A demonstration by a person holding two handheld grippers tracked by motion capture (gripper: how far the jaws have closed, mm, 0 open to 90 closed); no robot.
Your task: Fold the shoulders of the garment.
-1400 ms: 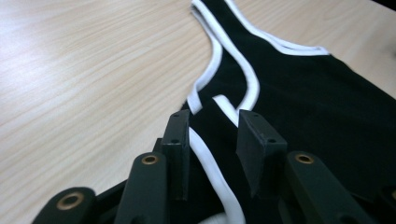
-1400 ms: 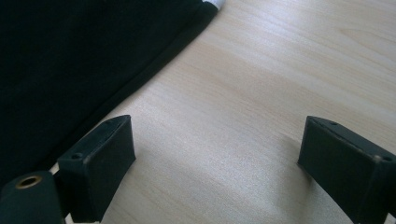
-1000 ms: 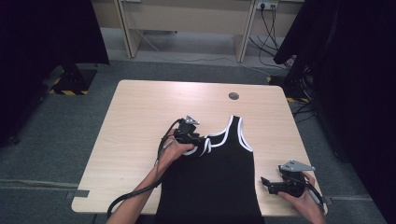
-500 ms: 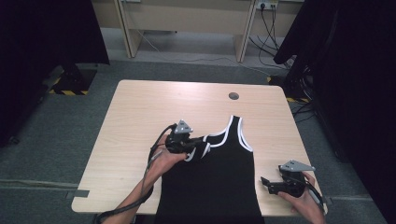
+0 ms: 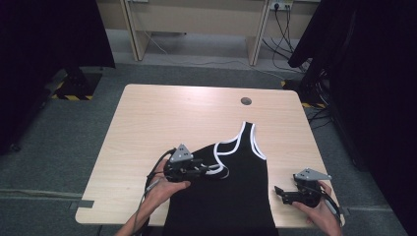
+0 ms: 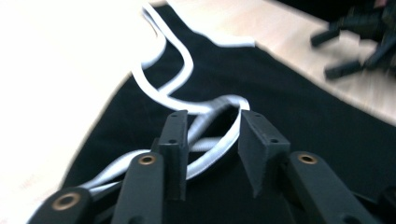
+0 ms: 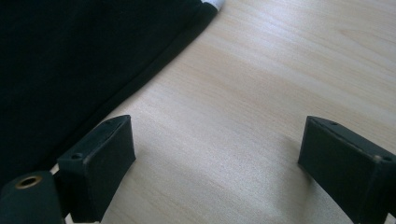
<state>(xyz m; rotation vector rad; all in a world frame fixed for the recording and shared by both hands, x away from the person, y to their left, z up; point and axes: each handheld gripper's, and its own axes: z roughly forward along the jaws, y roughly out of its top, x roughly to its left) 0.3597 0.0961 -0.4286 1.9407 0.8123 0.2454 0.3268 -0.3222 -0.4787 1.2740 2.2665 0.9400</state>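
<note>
Lower centre of the high view, a black tank top [image 5: 231, 196] lies on the worktop [image 5: 162, 118]. The left gripper [image 5: 209, 169] has just been opening, jaws astride its white-trimmed strap [image 6: 212, 151]. The right gripper [image 5: 282, 192] rests gaping, empty, lower right.

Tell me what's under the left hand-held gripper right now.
Under the left hand-held gripper lies the black tank top, its white-trimmed strap folded back onto the body and passing between the just-opening jaws. The table beneath is covered by cloth there.
</note>
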